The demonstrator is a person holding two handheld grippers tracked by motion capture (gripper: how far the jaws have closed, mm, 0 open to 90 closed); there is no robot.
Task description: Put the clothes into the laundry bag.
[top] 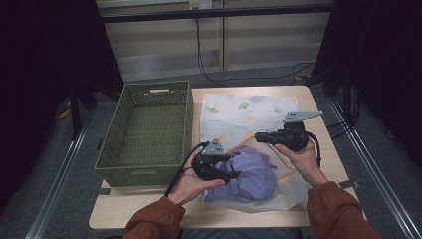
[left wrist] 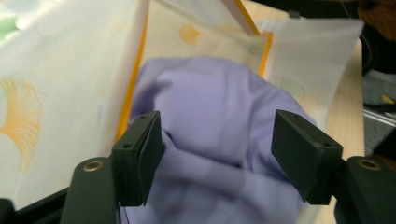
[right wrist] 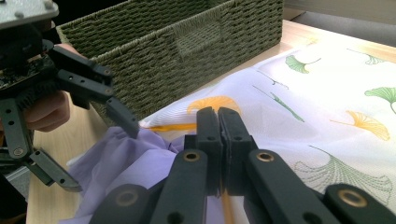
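Bagging the purple cloth (top: 251, 174): your left gripper (top: 234, 175) gapes over it, right gripper (top: 259, 136) pinches the bag (top: 239, 112) edge. Next, push cloth in at centre frame.

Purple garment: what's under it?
The purple garment lies crumpled on a white leaf-print cloth with an orange stripe, spread over the wooden table. The cloth beneath the bundle is covered, so whether anything else lies there can't be seen.

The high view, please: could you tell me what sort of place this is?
Probably a recording lab rather than a home: a small wooden table on metal floor rails, loose cables behind it, with a woven basket and laundry laid out.
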